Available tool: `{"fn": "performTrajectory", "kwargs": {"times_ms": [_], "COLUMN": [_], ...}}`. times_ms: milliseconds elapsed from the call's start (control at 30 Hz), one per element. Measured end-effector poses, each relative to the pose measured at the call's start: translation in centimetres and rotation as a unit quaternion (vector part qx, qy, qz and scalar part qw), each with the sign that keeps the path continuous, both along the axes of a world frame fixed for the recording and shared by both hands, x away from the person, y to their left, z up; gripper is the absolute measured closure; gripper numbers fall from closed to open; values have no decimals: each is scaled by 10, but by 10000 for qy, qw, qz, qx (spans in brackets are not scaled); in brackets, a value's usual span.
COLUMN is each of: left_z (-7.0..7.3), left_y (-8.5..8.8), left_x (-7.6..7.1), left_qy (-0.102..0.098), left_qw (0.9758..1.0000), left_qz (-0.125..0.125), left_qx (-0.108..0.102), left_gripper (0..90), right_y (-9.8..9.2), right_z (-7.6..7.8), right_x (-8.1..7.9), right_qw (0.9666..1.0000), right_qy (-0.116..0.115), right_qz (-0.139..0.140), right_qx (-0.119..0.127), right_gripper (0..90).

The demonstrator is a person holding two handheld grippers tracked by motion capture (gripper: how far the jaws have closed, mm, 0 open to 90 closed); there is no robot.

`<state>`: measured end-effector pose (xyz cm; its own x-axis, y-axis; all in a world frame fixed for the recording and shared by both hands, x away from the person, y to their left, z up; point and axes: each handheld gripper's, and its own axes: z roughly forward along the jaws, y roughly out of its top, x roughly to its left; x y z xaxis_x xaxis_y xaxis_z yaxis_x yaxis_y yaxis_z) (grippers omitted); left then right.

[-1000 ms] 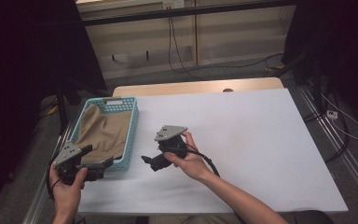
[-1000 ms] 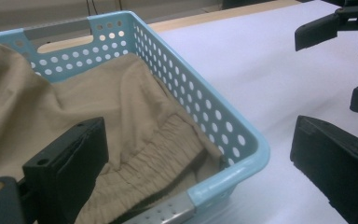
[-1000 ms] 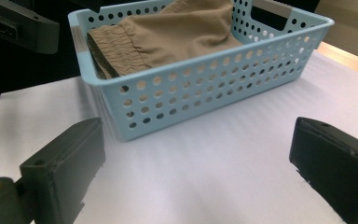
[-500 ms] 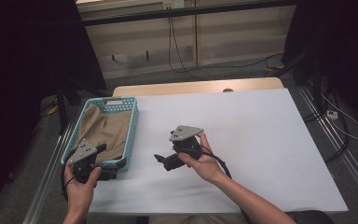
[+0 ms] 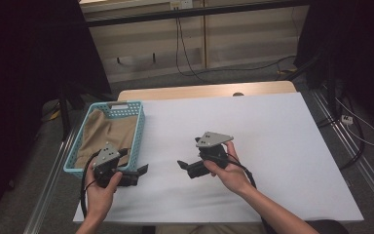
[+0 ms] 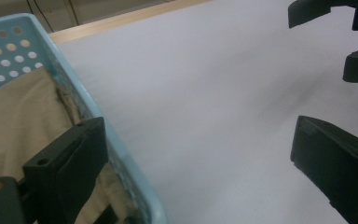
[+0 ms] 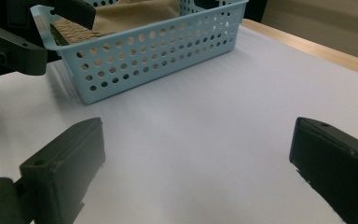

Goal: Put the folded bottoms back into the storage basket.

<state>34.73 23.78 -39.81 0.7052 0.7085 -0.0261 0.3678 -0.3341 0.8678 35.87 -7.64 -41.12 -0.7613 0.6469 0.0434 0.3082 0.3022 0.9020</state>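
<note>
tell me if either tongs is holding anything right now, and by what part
Nothing is held. The left tongs are open, straddling the blue basket's rim without gripping it; the right tongs are open over the bare white table.

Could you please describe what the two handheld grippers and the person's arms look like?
Both the left gripper and the right gripper are black, each with two blocky jaws, a grey three-cornered plate on top and a black cable trailing back. The forearms are bare, with no sleeves in sight.
</note>
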Motion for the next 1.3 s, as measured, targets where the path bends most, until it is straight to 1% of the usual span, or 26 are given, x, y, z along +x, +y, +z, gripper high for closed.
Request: {"fn": "performTrajectory", "kwargs": {"times_ms": [67,133,167,233,267,333,400,467,500,567,633,733,800,833,900,967,1000,1033,1067,1167,1300], "left_z": [-1,-2,-3,-5,-5,-5,-6,-7,-8,-10,-12,-15,-18,-20,-23,-26,-27,-29,-29,-30,-31], "left_y": [-5,-8,-11,-17,-19,-27,-32,-37,-40,-45,-50,-56,-61,-63,-64,-65,-65,-65,-65,-65,-65], "left_x": [2,4,5,5,5,4,4,6,7,7,7,8,8,8,7,7,6,7,7,8,8], "left_qy": [28,51,98,109,74,52,41,91,172,157,121,173,181,178,171,226,262,250,234,277,244], "left_qw": [10000,10000,9999,9999,9999,9998,9995,9992,9990,9992,9991,9989,9987,9986,9987,9986,9986,9986,9986,9985,9986], "left_qz": [18,15,-16,-70,-114,-201,-291,-386,-405,-362,-400,-432,-460,-494,-478,-473,-459,-462,-468,-468,-470], "left_qx": [-69,-84,-79,-83,1,66,82,35,-17,24,75,61,88,80,90,38,31,53,105,32,37], "left_gripper": [42,43,43,43,43,43,43,42,43,43,43,43,43,43,43,43,43,43,43,43,43], "right_y": [-5,-10,-12,-17,-20,-25,-30,-35,-37,-43,-50,-61,-67,-70,-76,-81,-85,-88,-90,-98,-109], "right_z": [0,-1,-1,-2,-2,-2,-3,-3,-3,-4,-5,-8,-9,-10,-11,-13,-13,-14,-14,-16,-20], "right_x": [-2,-4,-5,-6,-7,-9,-10,-12,-13,-15,-18,-22,-24,-25,-27,-29,-31,-32,-33,-37,-43], "right_qw": [10000,10000,10000,9999,9999,9998,9997,9995,9995,9993,9991,9987,9984,9982,9979,9975,9971,9968,9966,9956,9942], "right_qy": [-7,-6,-1,15,17,18,1,-5,-3,-17,-24,-1,22,33,30,54,62,62,66,71,98], "right_qz": [-35,-73,-89,-128,-162,-194,-236,-294,-304,-353,-409,-502,-568,-600,-651,-711,-753,-791,-818,-928,-1068], "right_qx": [-16,-27,-39,-46,-28,-35,-61,-64,-56,-73,-56,-6,15,14,14,5,-12,-31,-34,-35,-116], "right_gripper": [33,33,32,33,33,33,33,34,34,34,34,34,34,34,34,34,34,34,34,35,35]}}
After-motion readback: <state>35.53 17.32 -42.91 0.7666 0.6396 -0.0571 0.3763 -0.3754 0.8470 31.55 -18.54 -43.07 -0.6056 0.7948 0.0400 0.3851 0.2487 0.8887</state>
